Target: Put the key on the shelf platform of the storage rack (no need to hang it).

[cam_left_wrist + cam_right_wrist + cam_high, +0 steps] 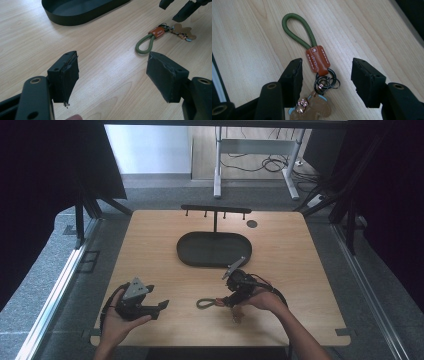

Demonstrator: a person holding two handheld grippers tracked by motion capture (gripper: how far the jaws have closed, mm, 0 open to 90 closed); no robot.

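Observation:
A keychain lies flat on the wooden table: a green cord loop, a brown leather tab, black rings and a brown bear-shaped charm. My right gripper stands open just over it, its jaws on either side of the tab and rings, not touching. In the high view that right gripper sits at the keychain's right end. My left gripper rests open near the table's front left, pointing right at the keychain, with nothing between its jaws.
A black oval tray sits in the middle of the table, with a black T-shaped hook rack standing behind it. A small dark round mark lies at the back right. Bare wood surrounds the keychain.

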